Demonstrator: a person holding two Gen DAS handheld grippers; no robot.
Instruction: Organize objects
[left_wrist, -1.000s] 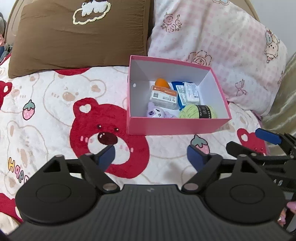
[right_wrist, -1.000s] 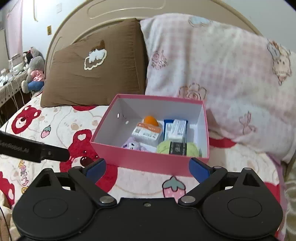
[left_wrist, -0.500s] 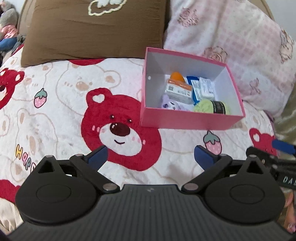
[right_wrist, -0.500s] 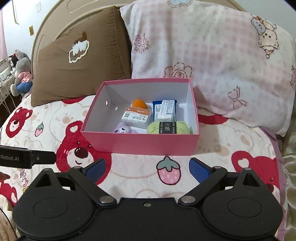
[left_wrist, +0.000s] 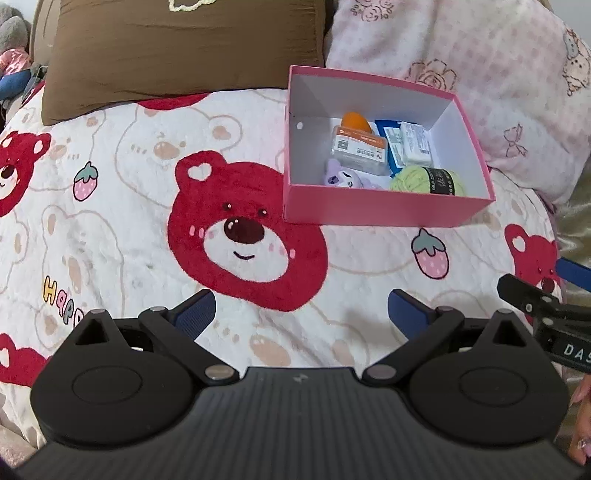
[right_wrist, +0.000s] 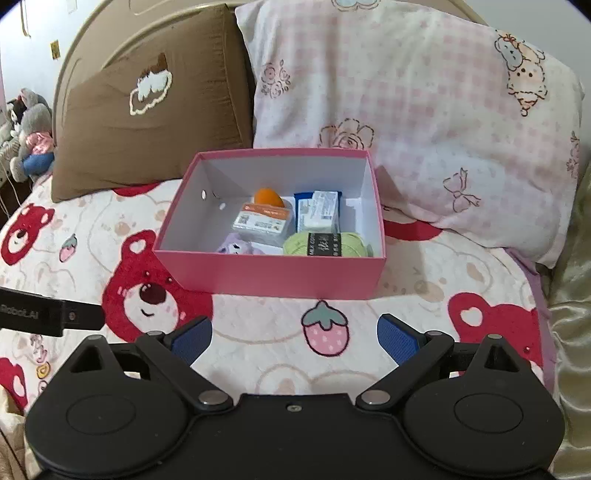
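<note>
— Starting at the upper left of the frame, what is seen?
— A brown pillow (right_wrist: 155, 110) is seen there, then a pink box (right_wrist: 273, 273) at centre on the bear blanket (left_wrist: 110, 206), then a pink checked pillow (right_wrist: 424, 122).
— What is held in the box?
— An orange ball (right_wrist: 269, 196), packets, a purple toy (right_wrist: 236, 248) and green yarn (right_wrist: 325, 244).
— And the grippers?
— The left gripper (left_wrist: 301, 309), jaws just spread wide, is held empty; the right gripper (right_wrist: 294, 338) is likewise released.

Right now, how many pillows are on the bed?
2. The brown pillow leans at the head of the bed, left of the pink checked pillow, which stands behind the pink box. Others may be hidden.
</note>
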